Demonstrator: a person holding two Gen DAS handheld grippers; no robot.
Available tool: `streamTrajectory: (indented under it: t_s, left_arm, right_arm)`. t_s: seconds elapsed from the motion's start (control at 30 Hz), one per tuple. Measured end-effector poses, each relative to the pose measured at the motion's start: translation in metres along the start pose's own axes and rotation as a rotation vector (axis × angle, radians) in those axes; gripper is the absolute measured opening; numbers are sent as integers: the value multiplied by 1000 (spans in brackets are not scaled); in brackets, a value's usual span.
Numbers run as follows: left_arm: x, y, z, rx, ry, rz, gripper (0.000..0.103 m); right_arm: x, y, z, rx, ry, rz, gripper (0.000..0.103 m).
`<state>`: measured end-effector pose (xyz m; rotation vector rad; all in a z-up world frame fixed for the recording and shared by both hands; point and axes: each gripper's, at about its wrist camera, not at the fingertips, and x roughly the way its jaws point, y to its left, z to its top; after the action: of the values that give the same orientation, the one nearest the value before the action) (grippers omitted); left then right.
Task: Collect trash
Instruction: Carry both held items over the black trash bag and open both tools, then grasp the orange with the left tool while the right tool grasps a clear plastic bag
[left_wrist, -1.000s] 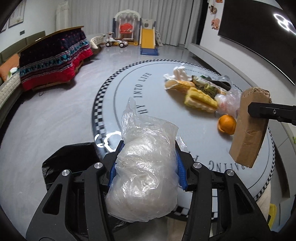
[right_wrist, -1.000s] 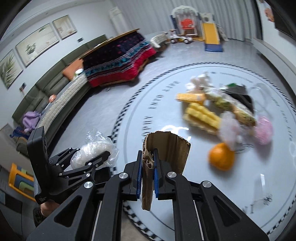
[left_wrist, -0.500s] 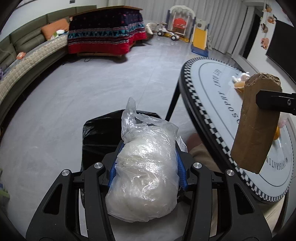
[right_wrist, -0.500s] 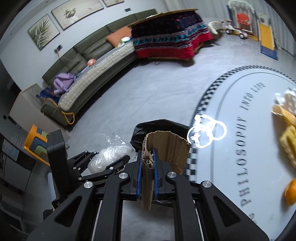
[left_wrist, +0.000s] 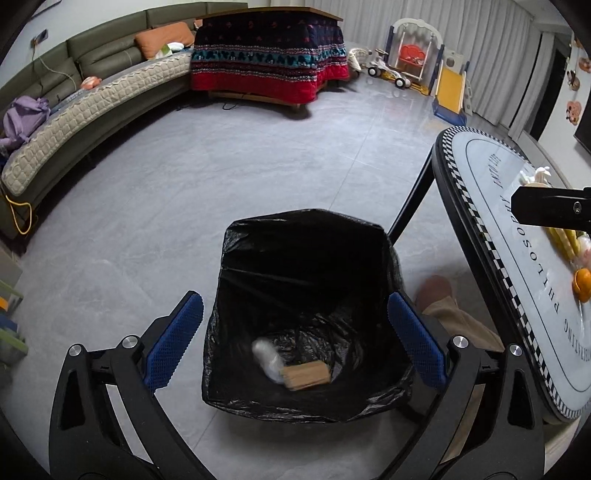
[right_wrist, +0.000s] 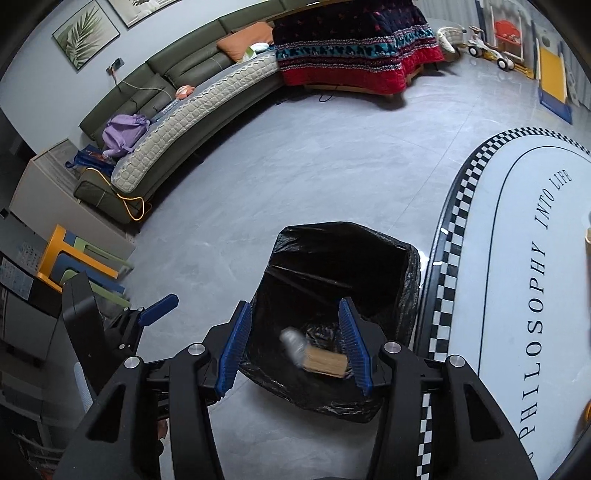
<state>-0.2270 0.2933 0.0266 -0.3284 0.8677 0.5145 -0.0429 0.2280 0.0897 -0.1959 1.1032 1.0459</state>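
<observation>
Left gripper (left_wrist: 295, 332): my jaws are spread wide, nothing between the blue pads, hanging right over the black-lined trash bin (left_wrist: 306, 236).
Right gripper (right_wrist: 293, 343): also gaping and empty, poised over the same bin from the table side.
In the bin: a clear crumpled plastic bag (left_wrist: 266, 359) and a brown cardboard piece (left_wrist: 306, 375) lie touching at the bottom, blurred in both views.
Trash left: it sits on the round table (left_wrist: 491, 236), off to my right: a yellow corn-like item (left_wrist: 563, 240), an orange (left_wrist: 583, 285), something white (left_wrist: 533, 177) further back.
Key relation: the table pile lies right of the bin, so my judgement is the right gripper is nearer. The yellow item's long axis I cannot tell, since the right gripper's finger crosses it.
Left view only: the table's trash, the person's shoe and trouser leg (left_wrist: 443, 306) beside the bin.
Right view only: the table lettering and only slivers of the pile at the frame edge, plus my left gripper's pad (right_wrist: 159, 309) beside the bin.
</observation>
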Motion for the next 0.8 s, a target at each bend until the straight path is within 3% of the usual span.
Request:
streamTrajectory:
  t_s: [0.3, 0.8]
  left_arm:
    - [-7, -49, 14, 80, -11, -75, 97]
    - [-29, -227, 34, 341, -14, -295, 97]
  right_arm:
    - [-45, -40, -18, 56, -68, -39, 51]
    - [-162, -158, -62, 235, -211, -247, 57]
